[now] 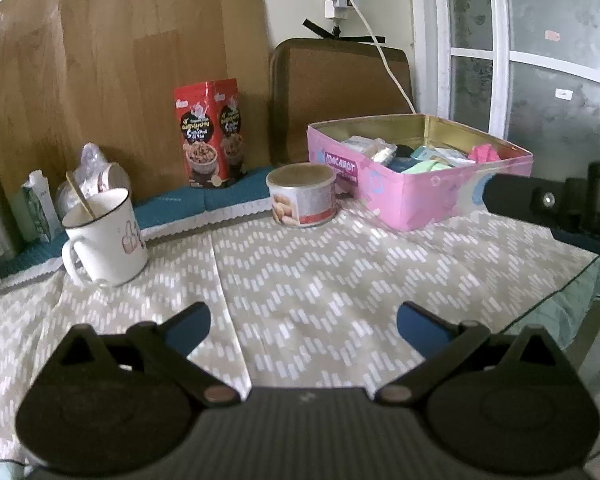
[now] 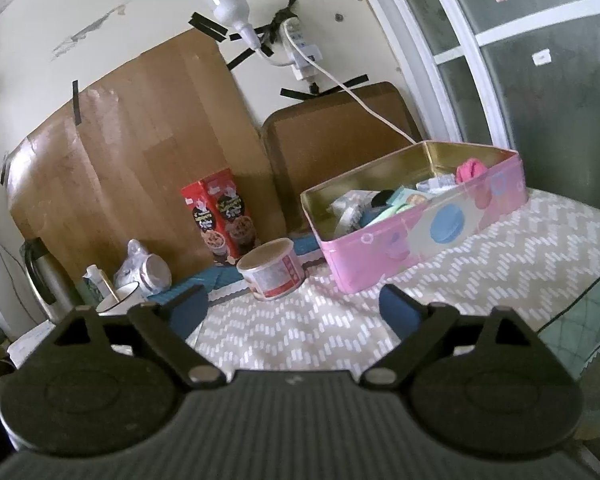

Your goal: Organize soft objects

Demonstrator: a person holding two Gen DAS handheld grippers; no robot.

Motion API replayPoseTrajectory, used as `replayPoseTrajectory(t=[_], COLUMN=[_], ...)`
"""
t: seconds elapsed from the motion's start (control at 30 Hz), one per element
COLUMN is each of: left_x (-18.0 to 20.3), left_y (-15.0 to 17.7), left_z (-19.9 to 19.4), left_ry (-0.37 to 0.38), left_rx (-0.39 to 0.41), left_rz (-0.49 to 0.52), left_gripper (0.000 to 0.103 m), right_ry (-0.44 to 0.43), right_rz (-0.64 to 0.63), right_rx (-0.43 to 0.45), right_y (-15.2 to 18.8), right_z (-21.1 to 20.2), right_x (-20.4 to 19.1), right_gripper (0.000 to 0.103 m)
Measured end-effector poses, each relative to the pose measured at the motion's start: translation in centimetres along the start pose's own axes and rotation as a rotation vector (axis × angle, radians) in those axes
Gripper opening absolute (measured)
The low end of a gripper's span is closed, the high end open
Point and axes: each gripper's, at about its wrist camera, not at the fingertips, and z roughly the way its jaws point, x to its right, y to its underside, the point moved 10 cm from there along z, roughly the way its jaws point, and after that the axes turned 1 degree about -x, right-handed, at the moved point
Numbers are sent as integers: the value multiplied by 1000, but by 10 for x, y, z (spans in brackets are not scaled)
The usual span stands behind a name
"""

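A pink tin box (image 1: 400, 184) stands on the table at the back right, filled with several soft items: a pink cloth (image 1: 485, 153), a green one (image 1: 424, 167) and white ones (image 1: 370, 148). It also shows in the right wrist view (image 2: 384, 254), with the pink cloth (image 2: 471, 169) at its far end. My left gripper (image 1: 303, 322) is open and empty above the patterned tablecloth (image 1: 300, 272). My right gripper (image 2: 293, 307) is open and empty, in front of the box; part of it shows at the right edge of the left wrist view (image 1: 548, 204).
A round can (image 1: 302, 194) stands left of the box. A white mug (image 1: 104, 236) with a stick stands at the left. A red snack carton (image 1: 210, 134) leans on the brown board behind. A cable (image 1: 380, 48) hangs behind the box. The table edge (image 1: 568, 284) is at right.
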Motion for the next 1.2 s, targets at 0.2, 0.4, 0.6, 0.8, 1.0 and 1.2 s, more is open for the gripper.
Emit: replayPoseTrajectory(t=[0.2, 0.4, 0.6, 0.8, 1.0, 1.2], left_x=[-11, -43, -64, -70, -87, -104], left_y=[9, 17, 23, 27, 28, 34], left_z=[3, 7, 15, 18, 14, 11], left_ry=[-9, -56, -90, -99, -128, -177], left_rx=[-22, -32, -49, -55, -48, -61], left_rz=[-22, -90, -111, -124, -149, -172], left_gripper=[103, 103, 103, 103, 103, 103], right_ry=[-30, -56, -68, -81, -106, -133], right_rz=[-23, -41, -54, -81, -93, -114], right_rx=[-44, -87, -115, -123, -148, -162], right_y=[10, 20, 29, 34, 39, 43], right_z=[9, 18, 21, 22, 27, 30], right_x=[-8, -15, -22, -33, -42, -53], right_gripper=[95, 95, 95, 95, 95, 95])
